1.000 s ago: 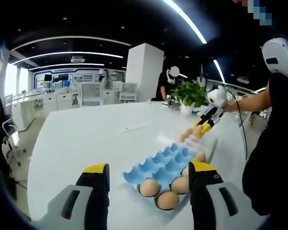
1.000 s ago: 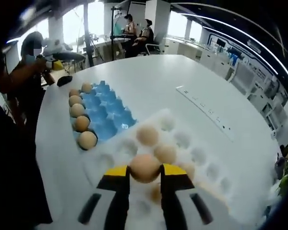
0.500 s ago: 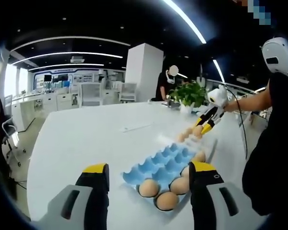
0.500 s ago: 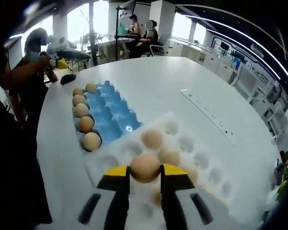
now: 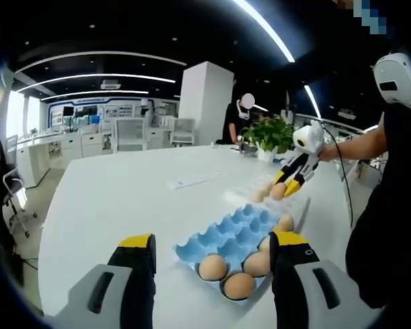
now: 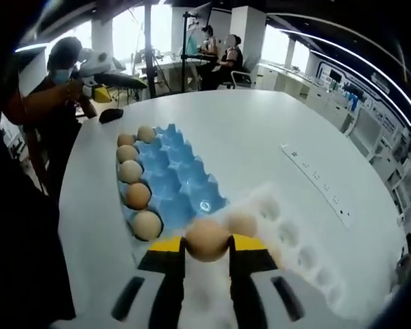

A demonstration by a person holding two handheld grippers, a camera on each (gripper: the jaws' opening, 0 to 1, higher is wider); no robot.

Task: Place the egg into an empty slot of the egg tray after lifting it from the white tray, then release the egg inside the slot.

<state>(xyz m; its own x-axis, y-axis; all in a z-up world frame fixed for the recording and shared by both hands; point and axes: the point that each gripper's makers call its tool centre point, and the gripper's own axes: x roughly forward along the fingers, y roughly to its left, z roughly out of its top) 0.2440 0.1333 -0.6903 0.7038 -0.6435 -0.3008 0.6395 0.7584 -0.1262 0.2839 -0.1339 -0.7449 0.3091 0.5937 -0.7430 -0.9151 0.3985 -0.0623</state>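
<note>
I hold an egg (image 6: 206,239) between the closed jaws of my right gripper (image 6: 207,248), lifted above the white tray (image 6: 294,253), near that tray's edge facing the blue egg tray (image 6: 185,181). So the pick looks done; carrying, placing and letting go remain. The blue tray sits near the bench (image 6: 246,137) edge, with five eggs along one side and its other slots empty. My left gripper (image 5: 212,257) hovers near the blue tray's filled end, jaws wide apart and holding nothing.
</note>
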